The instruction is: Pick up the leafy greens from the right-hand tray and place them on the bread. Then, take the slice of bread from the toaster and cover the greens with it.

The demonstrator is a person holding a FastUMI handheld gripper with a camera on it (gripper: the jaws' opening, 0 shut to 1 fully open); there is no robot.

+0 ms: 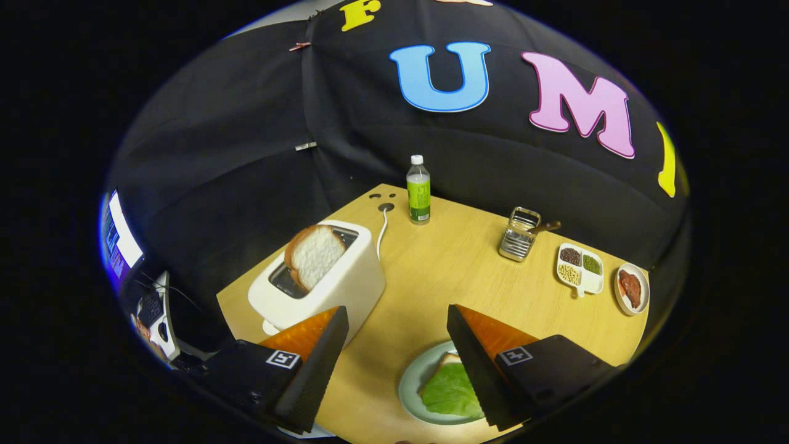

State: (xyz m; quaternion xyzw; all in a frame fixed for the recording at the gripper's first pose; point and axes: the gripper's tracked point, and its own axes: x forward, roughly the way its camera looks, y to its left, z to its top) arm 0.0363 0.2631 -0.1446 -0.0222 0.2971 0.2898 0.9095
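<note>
With the greens [451, 391] already lying on the bread on the plate [412, 377], the gripper [394, 345] hangs with jaws spread and empty, and the slice [313, 254] standing out of the toaster [345, 285] looks light, soft and crushable, best pinched gently across its exposed upper crust.

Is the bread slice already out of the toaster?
No: the bread slice sits tilted in the toaster slot, beyond the open gripper.

The claw-mounted camera looks steeply down from high above the table [431, 271] — toward the booth's corner.
</note>
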